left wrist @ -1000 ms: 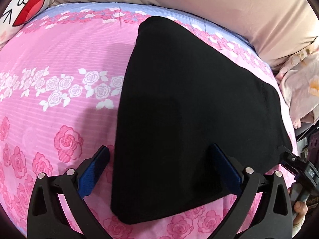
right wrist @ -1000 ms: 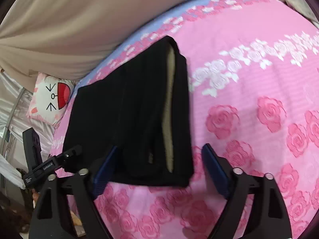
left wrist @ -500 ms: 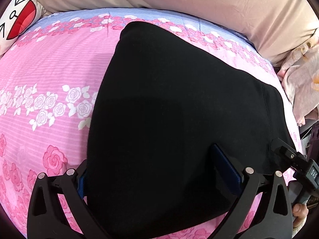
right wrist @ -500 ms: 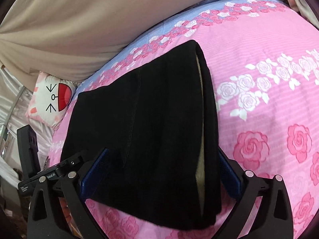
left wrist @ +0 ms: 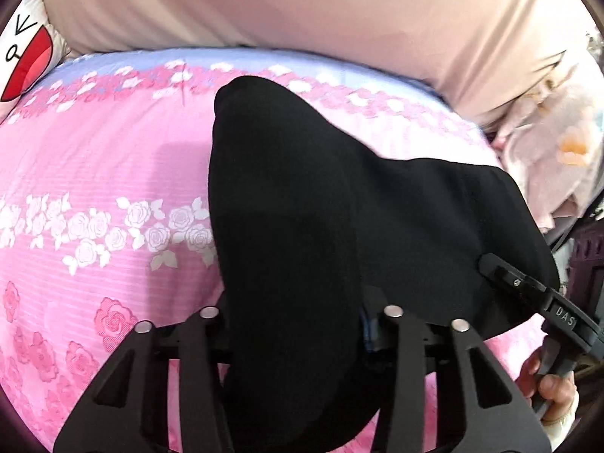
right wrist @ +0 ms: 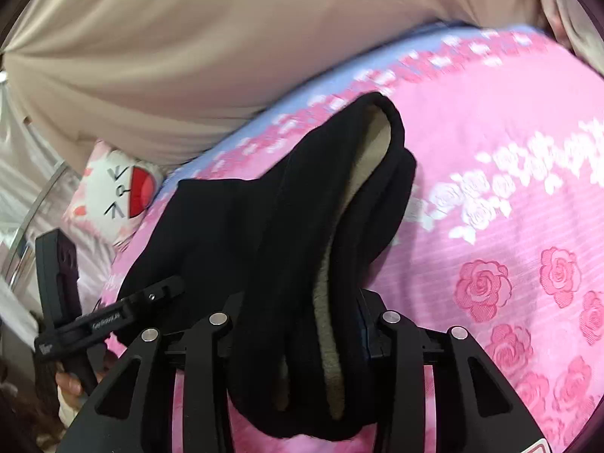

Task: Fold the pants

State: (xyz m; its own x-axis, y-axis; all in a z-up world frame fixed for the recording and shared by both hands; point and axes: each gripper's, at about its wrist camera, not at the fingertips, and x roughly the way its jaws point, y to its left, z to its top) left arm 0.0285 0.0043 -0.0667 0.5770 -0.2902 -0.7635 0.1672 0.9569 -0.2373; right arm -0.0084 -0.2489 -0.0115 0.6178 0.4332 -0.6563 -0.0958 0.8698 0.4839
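Folded black pants (left wrist: 287,188) lie on the pink rose bedsheet (left wrist: 94,173), their near edge bunched and raised. My left gripper (left wrist: 294,309) is closing on one near corner, and the fabric fills the gap between its jaws and hides the pads. My right gripper (right wrist: 298,313) is closing on the other near corner of the pants (right wrist: 234,226), where a beige lining (right wrist: 372,143) shows between the black layers. Each view catches the other gripper's side at its edge, with a hand (left wrist: 555,389) on the handle.
A beige cloth (left wrist: 302,7) runs along the far side of the bed. A cartoon-face pillow (left wrist: 22,60) sits at the far left corner and pale floral bedding (left wrist: 547,158) at the right. The bed's edge lies beside the pants (right wrist: 87,275).
Both grippers slid forward over the near edge of the pants, then their jaws closed on it. The edge now stands bunched and lifted off the sheet.
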